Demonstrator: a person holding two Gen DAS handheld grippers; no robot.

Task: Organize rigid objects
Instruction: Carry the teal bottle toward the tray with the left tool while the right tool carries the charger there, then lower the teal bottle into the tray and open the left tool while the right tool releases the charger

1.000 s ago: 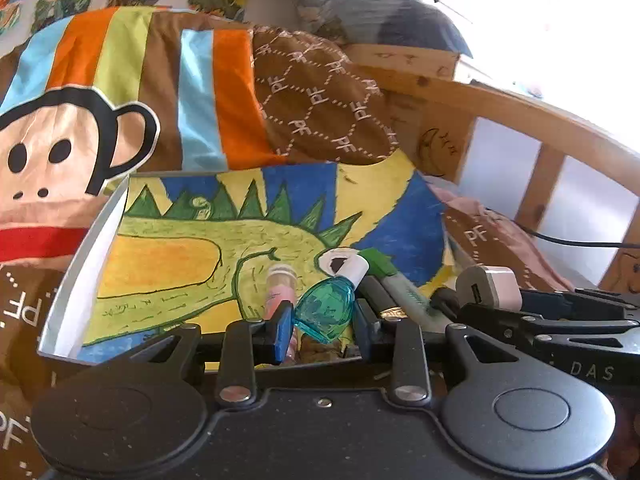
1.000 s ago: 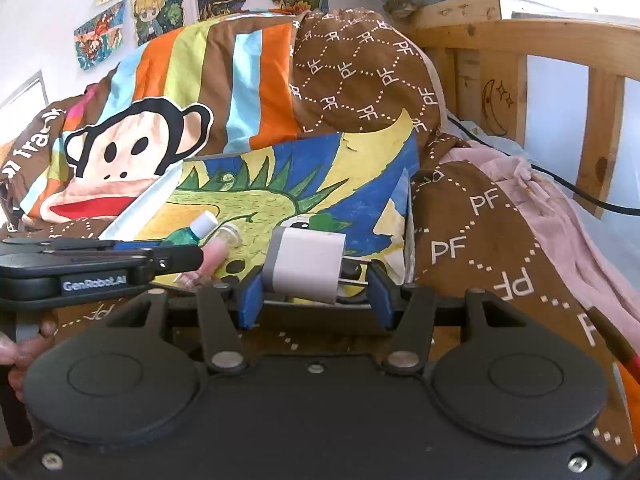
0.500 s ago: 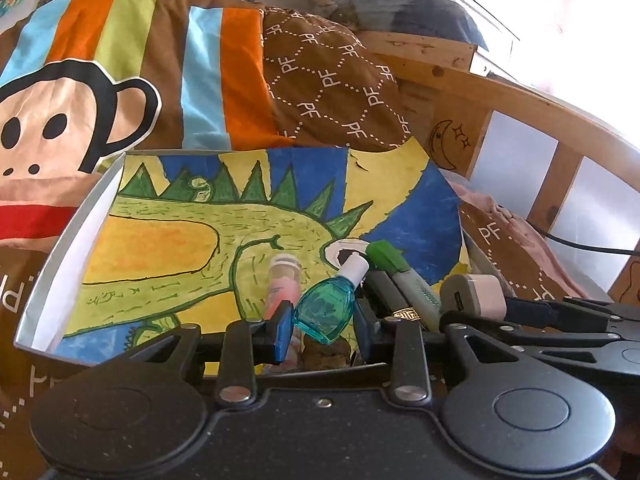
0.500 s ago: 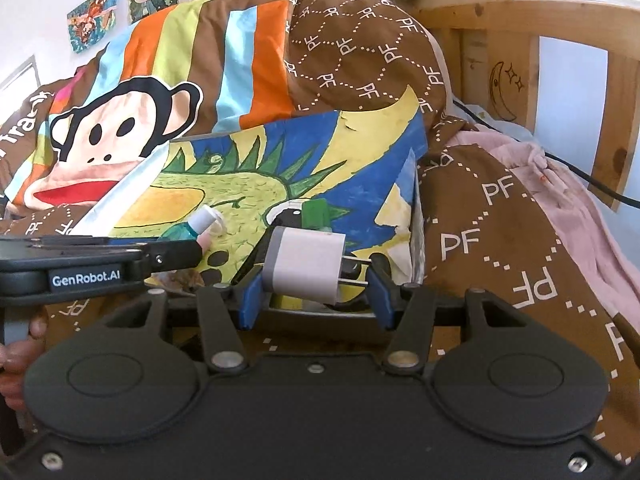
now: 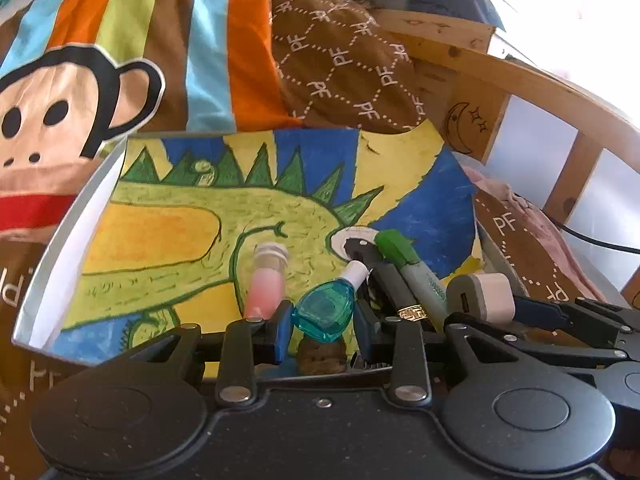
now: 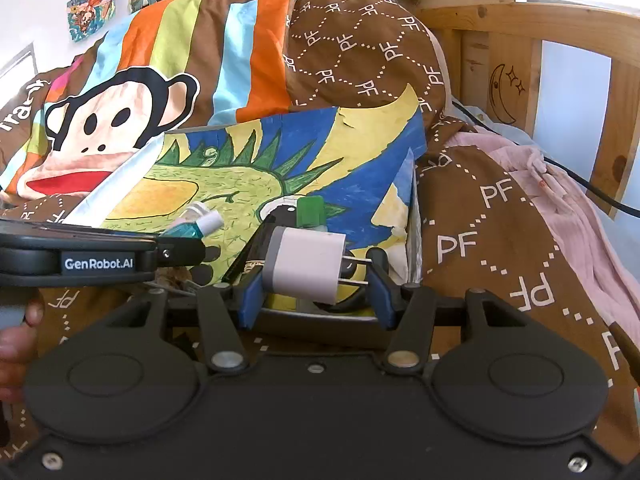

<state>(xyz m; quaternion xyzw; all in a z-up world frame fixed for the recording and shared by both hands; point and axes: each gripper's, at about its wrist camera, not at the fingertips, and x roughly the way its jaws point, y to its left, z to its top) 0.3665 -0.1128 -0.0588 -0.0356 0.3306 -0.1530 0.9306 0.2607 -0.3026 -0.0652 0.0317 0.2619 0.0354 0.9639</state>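
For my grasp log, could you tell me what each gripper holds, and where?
Left gripper: teal bottle, gripped across its body. Right gripper: white charger, gripped end to end, prongs against one side.

The left gripper (image 5: 322, 326) is held level, fingers pointing to 12 o'clock, its jaws parted. At its 3 o'clock the right gripper (image 6: 314, 280) reaches alongside, jaws spread wide. A person's hand (image 6: 14, 344) wraps the left handle at 9 o'clock.

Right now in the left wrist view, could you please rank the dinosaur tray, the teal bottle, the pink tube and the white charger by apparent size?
1. dinosaur tray
2. teal bottle, white charger and pink tube look alike; unranked.
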